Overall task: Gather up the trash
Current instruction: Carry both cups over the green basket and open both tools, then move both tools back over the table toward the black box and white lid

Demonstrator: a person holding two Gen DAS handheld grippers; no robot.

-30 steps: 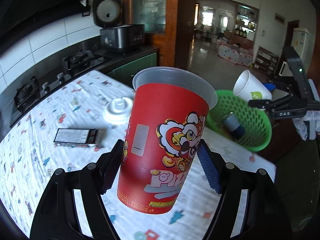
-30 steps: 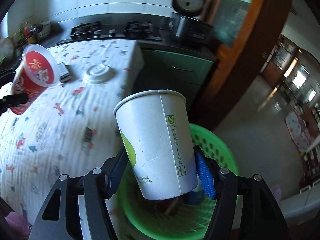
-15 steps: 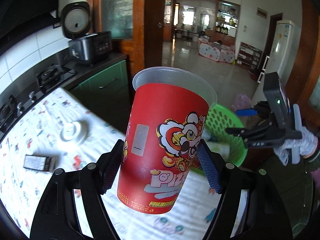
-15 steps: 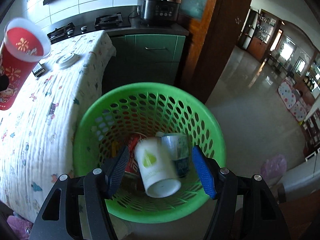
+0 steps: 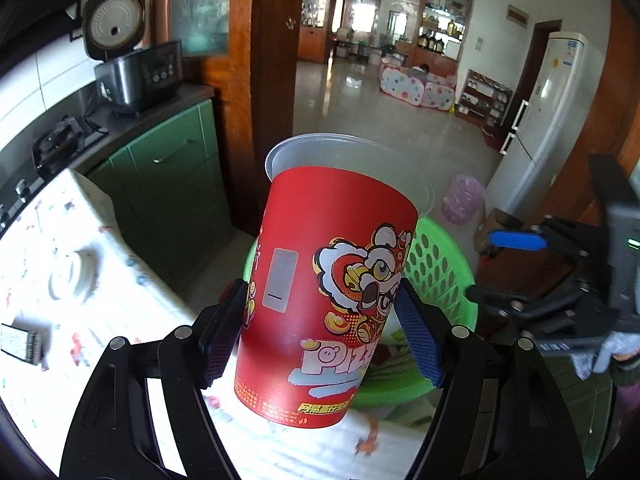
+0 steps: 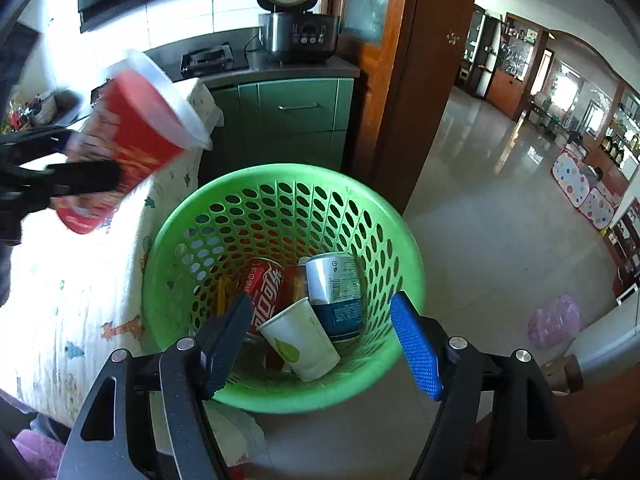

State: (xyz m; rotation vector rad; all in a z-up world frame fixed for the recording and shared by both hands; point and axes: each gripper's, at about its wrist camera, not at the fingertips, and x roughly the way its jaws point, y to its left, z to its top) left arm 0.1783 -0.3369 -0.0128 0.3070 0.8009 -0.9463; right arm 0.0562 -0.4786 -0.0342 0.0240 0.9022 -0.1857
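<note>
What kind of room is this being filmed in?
Most likely a home kitchen that opens onto a living area. A black rice cooker with its lid up stands on a dark counter over green cabinets, beside a gas hob, and a tall white fridge stands by the doorway.

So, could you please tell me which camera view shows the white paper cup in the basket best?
The right wrist view: the white paper cup lies in plain sight inside the green basket. In the left wrist view the red cup hides the basket's inside.

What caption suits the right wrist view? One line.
Open right claw above green basket holding white paper cup and cans.
</note>
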